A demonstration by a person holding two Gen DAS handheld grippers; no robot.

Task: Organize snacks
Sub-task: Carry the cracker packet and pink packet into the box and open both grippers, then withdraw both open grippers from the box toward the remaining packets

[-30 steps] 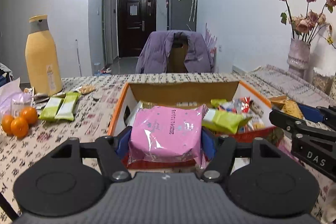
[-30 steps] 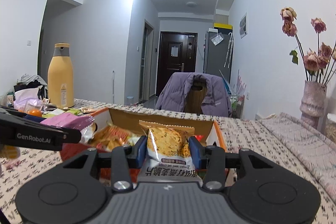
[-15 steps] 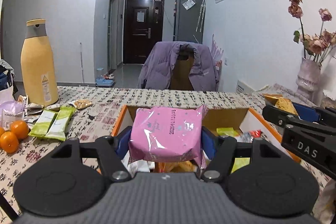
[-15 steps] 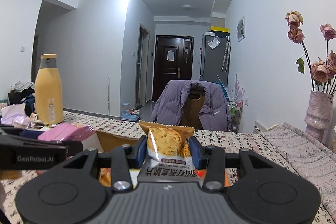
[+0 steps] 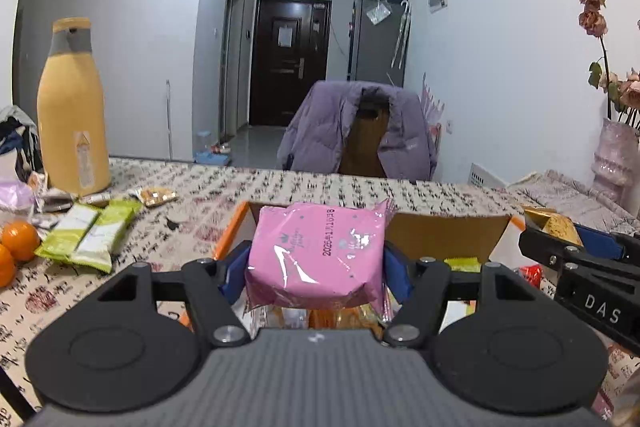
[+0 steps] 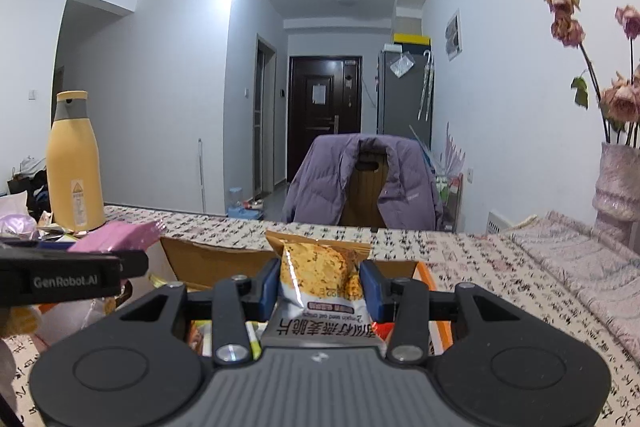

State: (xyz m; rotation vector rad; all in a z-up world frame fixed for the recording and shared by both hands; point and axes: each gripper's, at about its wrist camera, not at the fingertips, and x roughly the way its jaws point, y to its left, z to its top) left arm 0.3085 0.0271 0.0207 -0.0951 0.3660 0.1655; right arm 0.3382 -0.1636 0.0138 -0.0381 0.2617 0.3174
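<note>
- Pink packet [image 5: 318, 255]: glossy, soft wrapper, printed date upside-ish across front, puffy; clamped between blue pads of left gripper [image 5: 316, 271], held in the air above the box [image 5: 444, 235].
- Oat crisp packet [image 6: 320, 279]: orange-brown top with crimped edge, white lower half, print upside down; right gripper [image 6: 320, 283] is clamped on its middle, also above the box.
- Box: cardboard, orange rim, open top, already holds a heap of mixed snacks; sits on the patterned tablecloth [image 5: 320, 187].
- Risk: both grippers close side by side over one box, could knock each other on the way down.
- Risk: slick foil, packets could slip from the pads or get crushed if squeezed harder.
- Risk: box looks full, dropped packet may slide off the heap and over the rim.
- Left of box: green bars [image 5: 90, 231], oranges [image 5: 18, 239], tall yellow bottle [image 5: 72, 115] not yet sorted.
- Far side: chair with purple jacket [image 5: 356, 131]; vase of dried roses [image 6: 616, 187] at right.
</note>
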